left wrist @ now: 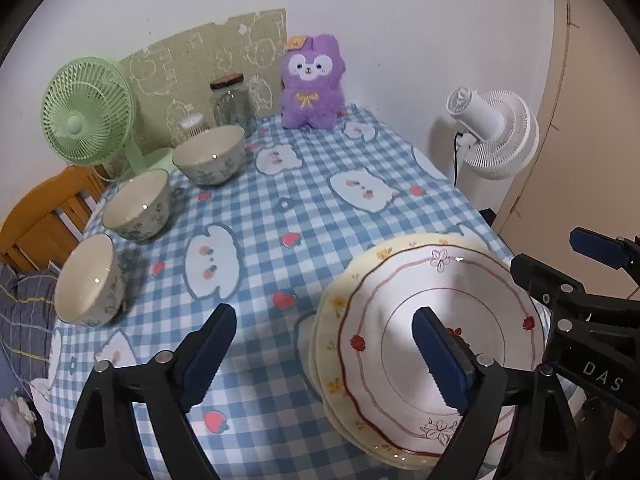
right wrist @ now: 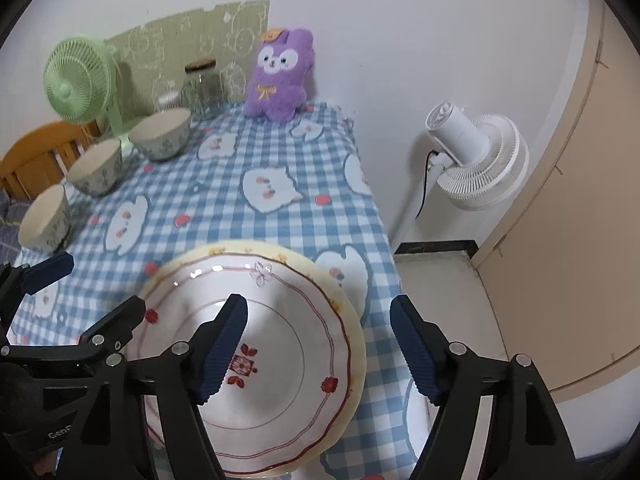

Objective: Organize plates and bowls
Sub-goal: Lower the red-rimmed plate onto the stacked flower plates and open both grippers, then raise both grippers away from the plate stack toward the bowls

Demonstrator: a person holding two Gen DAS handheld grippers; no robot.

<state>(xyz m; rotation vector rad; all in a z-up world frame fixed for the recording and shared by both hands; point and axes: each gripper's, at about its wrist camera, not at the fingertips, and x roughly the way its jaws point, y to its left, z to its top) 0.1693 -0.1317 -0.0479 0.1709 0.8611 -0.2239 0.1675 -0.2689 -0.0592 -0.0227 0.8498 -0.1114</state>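
A white plate with red rim and flowers (left wrist: 400,308) (right wrist: 280,344) lies on top of a cream plate with yellow flowers (left wrist: 332,312) (right wrist: 352,320) at the table's near right corner. Three white bowls with grey leaf patterns stand in a row along the left edge: far (left wrist: 210,154) (right wrist: 160,132), middle (left wrist: 138,204) (right wrist: 94,166), near (left wrist: 86,278) (right wrist: 42,218). My left gripper (left wrist: 324,356) is open above the table, its right finger over the plate stack. My right gripper (right wrist: 320,352) is open, straddling the right rim of the plates; it also shows in the left wrist view (left wrist: 560,264).
The table carries a blue checked cloth (left wrist: 280,208). A green fan (left wrist: 86,120), a glass jar (left wrist: 230,100) and a purple plush toy (left wrist: 312,82) stand at the back. A white fan (left wrist: 496,132) stands on the floor to the right. A wooden chair (left wrist: 44,216) is at the left.
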